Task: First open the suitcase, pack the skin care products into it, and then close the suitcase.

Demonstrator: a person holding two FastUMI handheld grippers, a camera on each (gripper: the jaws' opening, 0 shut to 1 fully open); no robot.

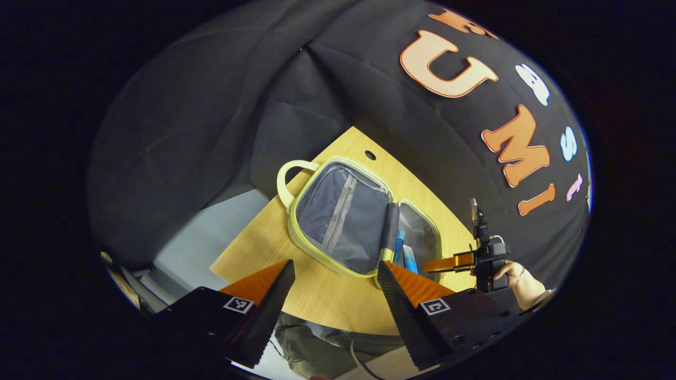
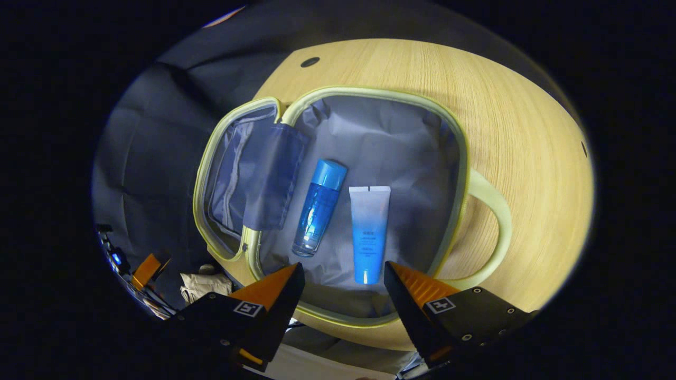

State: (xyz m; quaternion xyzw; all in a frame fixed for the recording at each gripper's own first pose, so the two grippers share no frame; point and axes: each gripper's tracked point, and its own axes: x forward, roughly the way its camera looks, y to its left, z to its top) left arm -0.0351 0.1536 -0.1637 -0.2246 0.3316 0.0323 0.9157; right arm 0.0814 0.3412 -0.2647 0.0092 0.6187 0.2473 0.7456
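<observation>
The suitcase [image 2: 380, 132], a small grey-lined case with a pale yellow-green rim and handles, lies open on the wooden table [image 2: 501, 105]. In its main half lie a blue bottle [image 2: 318, 208] and a white-to-blue tube [image 2: 369, 232], side by side. Its lid half [image 2: 248, 179] lies open to the left. My right gripper [image 2: 343, 279] hovers open just above the case's near rim, nothing between its fingers. In the left gripper view the same open suitcase [image 1: 343, 216] lies ahead, and my left gripper [image 1: 335, 277] is open and empty above the table's near edge. The right gripper [image 1: 488, 253] and a hand show beyond the case.
The round-cornered table [image 1: 317, 295] has a small dark hole [image 1: 370, 155] near its far edge. Black cloth walls surround it. Pale floor [image 1: 211, 232] lies to the left of the table. A person's clothing shows below the table's near edge.
</observation>
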